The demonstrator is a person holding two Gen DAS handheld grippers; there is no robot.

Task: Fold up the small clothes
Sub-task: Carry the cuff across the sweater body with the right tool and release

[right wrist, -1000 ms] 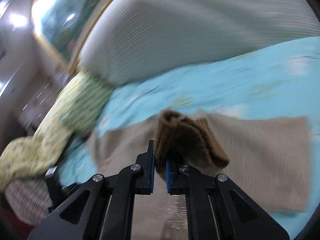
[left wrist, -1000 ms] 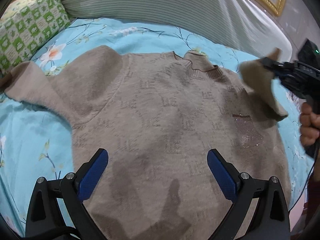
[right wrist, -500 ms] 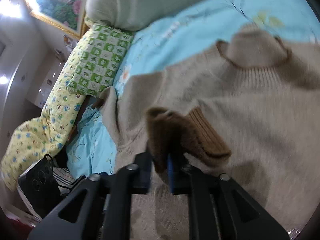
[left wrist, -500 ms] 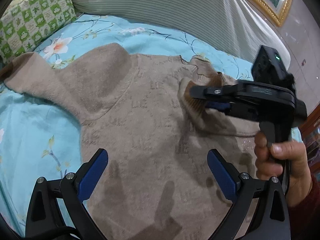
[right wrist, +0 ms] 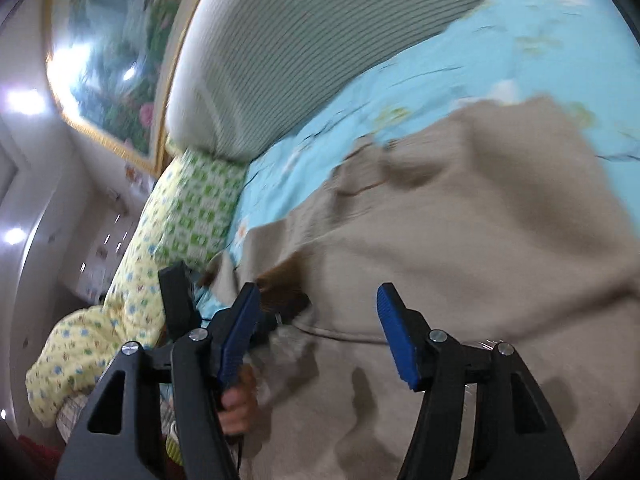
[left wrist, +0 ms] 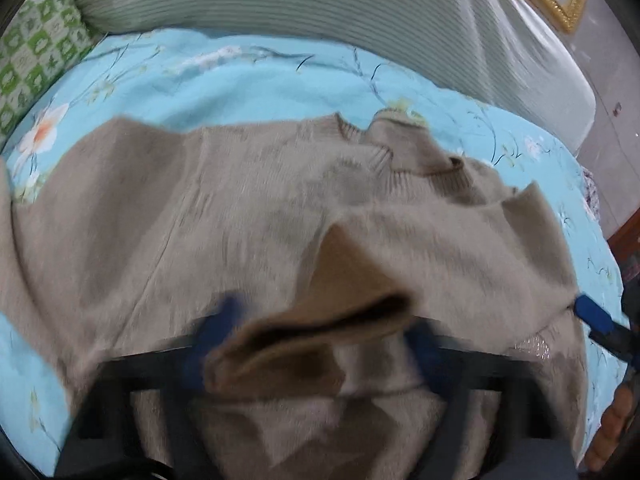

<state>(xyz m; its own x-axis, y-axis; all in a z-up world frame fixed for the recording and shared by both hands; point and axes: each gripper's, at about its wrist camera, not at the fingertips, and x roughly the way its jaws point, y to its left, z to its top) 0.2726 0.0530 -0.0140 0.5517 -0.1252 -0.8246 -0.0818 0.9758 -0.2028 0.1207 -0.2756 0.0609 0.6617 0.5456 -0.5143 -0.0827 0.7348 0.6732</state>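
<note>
The bed [left wrist: 248,80] carries everything here: a turquoise floral sheet with a striped grey bolster along its head edge and a green-checked pillow [left wrist: 36,52] at the head-left corner. The beige knit sweater [left wrist: 224,208] lies spread across the middle of the sheet, collar [left wrist: 420,160] toward the bolster. Its right sleeve is already folded in over the chest, while the other sleeve runs out toward the pillow corner.

Your step in hand looks like a handover of that folded sleeve's ribbed cuff [left wrist: 320,320], so take it in order. The left gripper [left wrist: 316,332] is closing, with the darker cuff sitting between its blue pads. The view is badly smeared, so you cannot tell whether the pads already press the knit. Slow down and let them close fully on both layers of the cuff, not just the top one, before you pull anything.

The right gripper [right wrist: 320,332] is opening. In its own view its fingers stand spread with only the sweater's body beneath them and nothing caught between the pads. From the left view, one blue fingertip [left wrist: 592,314] shows at the sweater's right edge, just beside the glittery patch. Lift that hand clear rather than dragging it sideways, since the soft knit will likely follow a snagged pad and undo the fold.

Once the cuff is secure, lay it flat and square across the chest, keeping the shoulder crease straight with the sweater's side.
</note>
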